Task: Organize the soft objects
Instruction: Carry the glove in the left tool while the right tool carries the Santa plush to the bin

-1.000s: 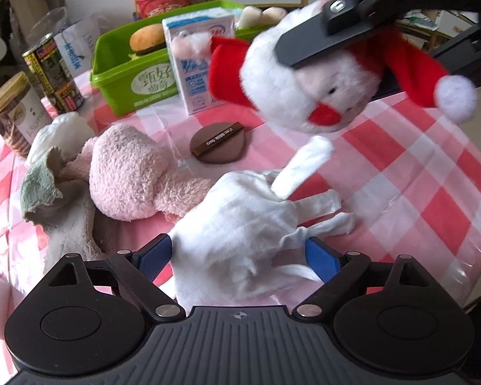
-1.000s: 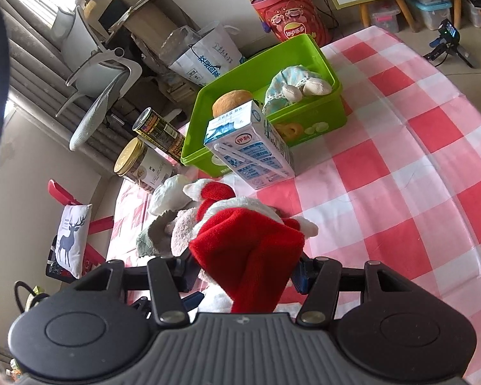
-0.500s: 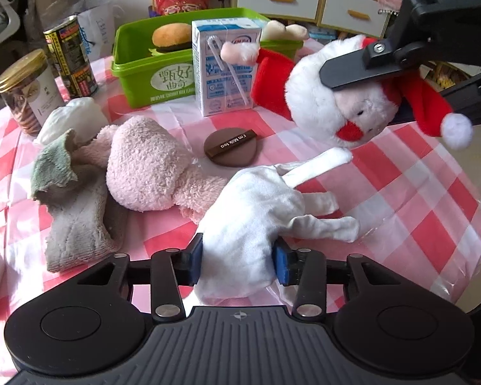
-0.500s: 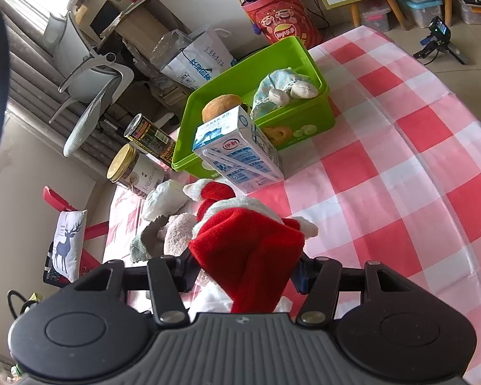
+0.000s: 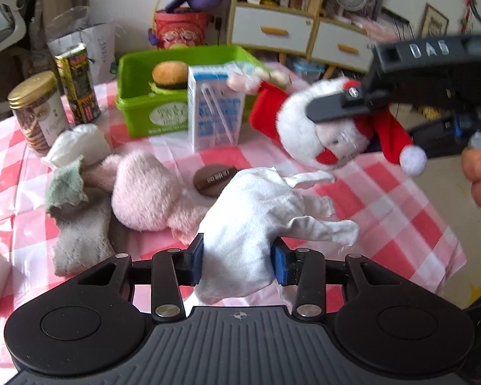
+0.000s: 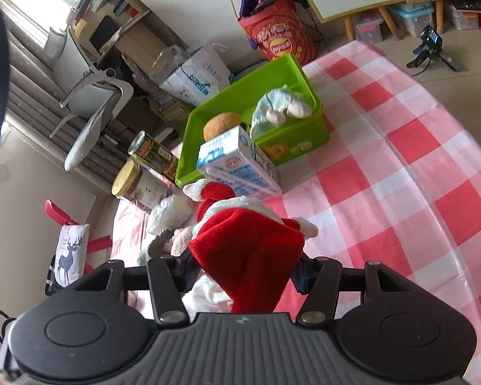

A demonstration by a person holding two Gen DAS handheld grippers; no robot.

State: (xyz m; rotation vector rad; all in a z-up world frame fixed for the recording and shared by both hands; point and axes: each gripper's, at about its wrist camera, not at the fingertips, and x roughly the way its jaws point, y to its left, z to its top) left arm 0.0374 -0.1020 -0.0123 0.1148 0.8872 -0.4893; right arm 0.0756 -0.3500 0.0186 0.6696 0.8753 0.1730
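My left gripper (image 5: 239, 261) is shut on a white cloth glove (image 5: 259, 205) and holds it just above the checked table. My right gripper (image 6: 245, 272) is shut on a Santa plush (image 6: 247, 250) by its red hat; in the left wrist view the Santa plush (image 5: 308, 131) hangs in the air at the right. A green bin (image 5: 144, 109) at the back holds a burger plush (image 5: 170, 75) and a pale blue soft toy (image 6: 279, 107). A pink plush (image 5: 144, 195) and a grey-green cloth (image 5: 77, 221) lie on the table to the left.
A milk carton (image 5: 215, 115) stands in front of the bin. A brown round disc (image 5: 213, 176) lies behind the glove. A jar (image 5: 38, 112) and a can (image 5: 77, 83) stand at the left. A white bundle (image 5: 77, 147) lies near them. The table edge runs along the right.
My left gripper closed on the white glove and lifted it slightly. My right gripper kept hold of the Santa plush and raised it a little.
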